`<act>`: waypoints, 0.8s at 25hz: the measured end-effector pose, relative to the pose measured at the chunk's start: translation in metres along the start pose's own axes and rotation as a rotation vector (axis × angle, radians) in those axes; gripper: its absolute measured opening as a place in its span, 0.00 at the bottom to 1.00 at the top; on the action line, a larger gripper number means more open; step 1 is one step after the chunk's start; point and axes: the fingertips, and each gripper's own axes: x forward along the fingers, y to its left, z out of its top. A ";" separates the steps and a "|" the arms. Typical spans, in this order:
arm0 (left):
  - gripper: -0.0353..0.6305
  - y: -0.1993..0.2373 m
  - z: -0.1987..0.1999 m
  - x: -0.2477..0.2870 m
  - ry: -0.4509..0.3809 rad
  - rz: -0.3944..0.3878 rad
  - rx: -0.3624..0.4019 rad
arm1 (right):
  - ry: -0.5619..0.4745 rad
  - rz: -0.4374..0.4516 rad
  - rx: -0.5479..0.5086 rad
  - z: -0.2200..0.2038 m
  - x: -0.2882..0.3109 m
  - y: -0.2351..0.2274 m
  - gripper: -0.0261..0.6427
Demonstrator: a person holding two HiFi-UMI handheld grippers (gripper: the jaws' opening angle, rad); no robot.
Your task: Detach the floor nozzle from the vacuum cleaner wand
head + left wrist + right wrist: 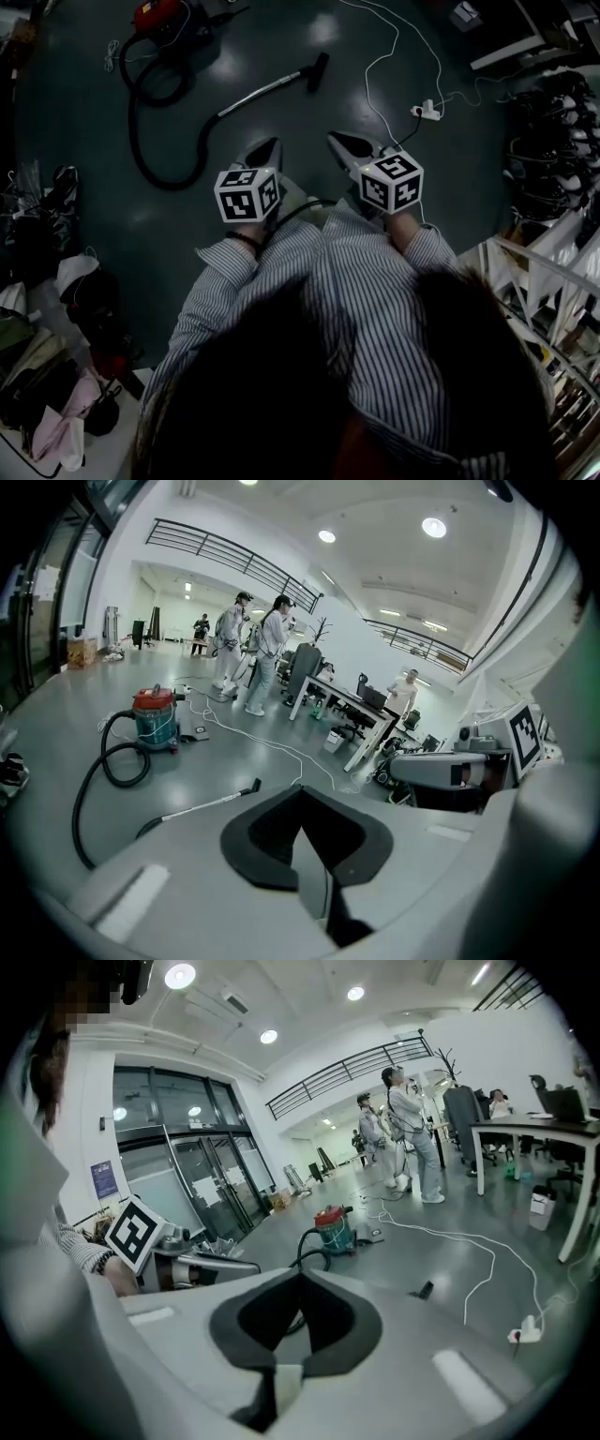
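The left gripper and right gripper hover with fingers together on nothing, well apart from the black floor nozzle, which lies on the dark glossy floor at the end of the slim silver wand.

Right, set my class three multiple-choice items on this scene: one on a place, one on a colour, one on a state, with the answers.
1. Where is the vacuum cleaner?
A on the floor
B on a desk
C in the person's arms

2. What colour is its lid?
A yellow
B red
C white

3. The floor nozzle is:
A lying apart from the wand
B held in tongs
C still on the wand

Answers:
1 A, it stands on the grey floor ahead of the person.
2 B, its top is plainly red.
3 C, the nozzle sits on the wand's far end, with nothing touching it.
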 end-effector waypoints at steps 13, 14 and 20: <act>0.06 0.085 0.052 0.071 0.066 -0.013 -0.041 | 0.053 -0.007 0.031 0.050 0.114 -0.038 0.04; 0.06 0.096 0.064 0.078 0.068 -0.018 -0.034 | 0.047 -0.010 0.032 0.061 0.127 -0.041 0.04; 0.06 0.156 0.122 0.116 0.098 -0.053 -0.023 | 0.007 -0.067 0.088 0.115 0.196 -0.070 0.04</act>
